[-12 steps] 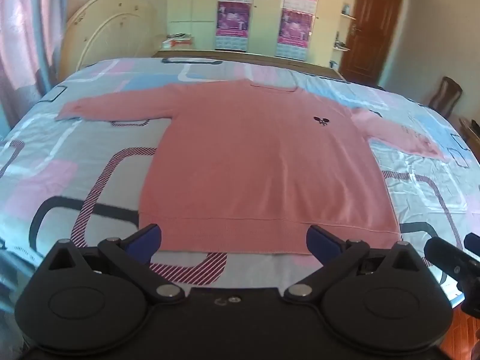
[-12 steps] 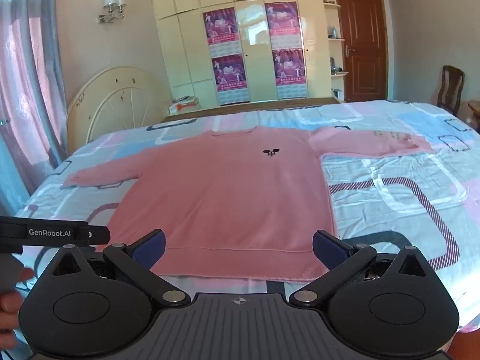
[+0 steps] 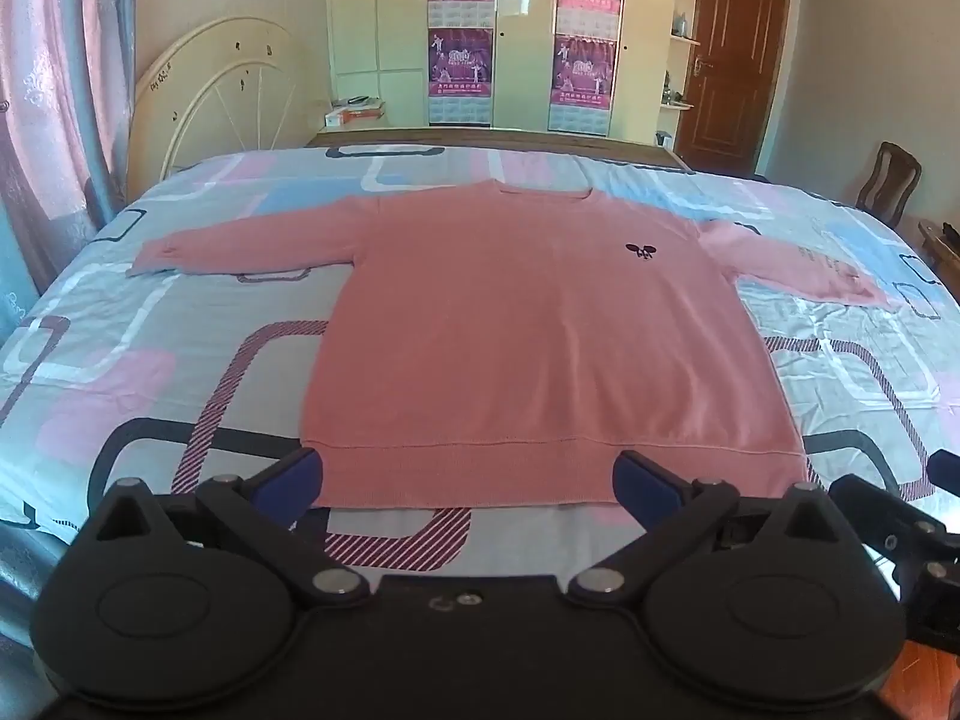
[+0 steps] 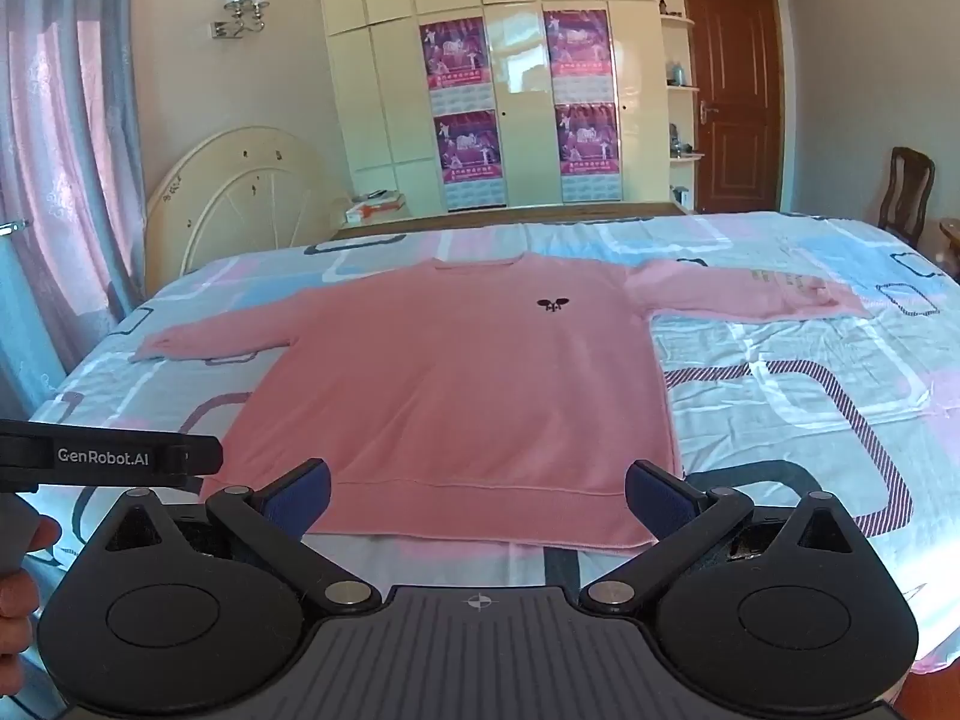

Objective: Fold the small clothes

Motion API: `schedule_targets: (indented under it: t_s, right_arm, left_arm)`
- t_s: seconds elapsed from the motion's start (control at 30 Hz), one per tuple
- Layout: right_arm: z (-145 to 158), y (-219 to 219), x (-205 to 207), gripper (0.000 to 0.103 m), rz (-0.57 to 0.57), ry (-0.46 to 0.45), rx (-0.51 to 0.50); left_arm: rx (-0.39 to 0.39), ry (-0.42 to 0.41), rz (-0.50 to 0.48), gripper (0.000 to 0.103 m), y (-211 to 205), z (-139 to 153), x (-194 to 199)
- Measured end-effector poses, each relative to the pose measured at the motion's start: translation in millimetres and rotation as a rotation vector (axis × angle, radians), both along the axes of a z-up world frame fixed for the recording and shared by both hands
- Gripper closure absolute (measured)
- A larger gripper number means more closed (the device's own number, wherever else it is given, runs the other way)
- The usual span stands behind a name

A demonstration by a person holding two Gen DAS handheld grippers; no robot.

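change: both views have pulled back and levelled since 0.4 s ago, no contact | left gripper (image 3: 468, 480) released, right gripper (image 4: 477, 489) released | pink sweater (image 3: 528, 324) flat on bed (image 3: 180, 360), hem just ahead of jaws | folding not yet begun

The sweater (image 3: 540, 330) is plain salmon pink with a small dark emblem (image 3: 641, 250) on the chest, the bed sheet (image 3: 150, 348) shows pale blue, pink and grey rounded rectangles with dark and striped outlines, and both claws are black with blue pads (image 4: 300, 495).
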State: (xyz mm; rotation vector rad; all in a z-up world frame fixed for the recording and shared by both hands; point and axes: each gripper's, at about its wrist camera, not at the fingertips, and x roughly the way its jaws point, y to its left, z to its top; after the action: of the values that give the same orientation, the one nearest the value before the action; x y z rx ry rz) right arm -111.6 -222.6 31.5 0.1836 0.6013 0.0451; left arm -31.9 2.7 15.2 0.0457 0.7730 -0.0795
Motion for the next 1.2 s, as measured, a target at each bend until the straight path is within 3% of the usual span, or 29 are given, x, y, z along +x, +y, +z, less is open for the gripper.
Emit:
schedule_targets:
  t_s: [1.2]
  right_arm:
    - [0.5,-4.1,4.0,0.0,-0.014,0.001,-0.014]
  left_arm:
    - [0.017,-0.007,0.009,0.0,-2.0,1.1,1.5]
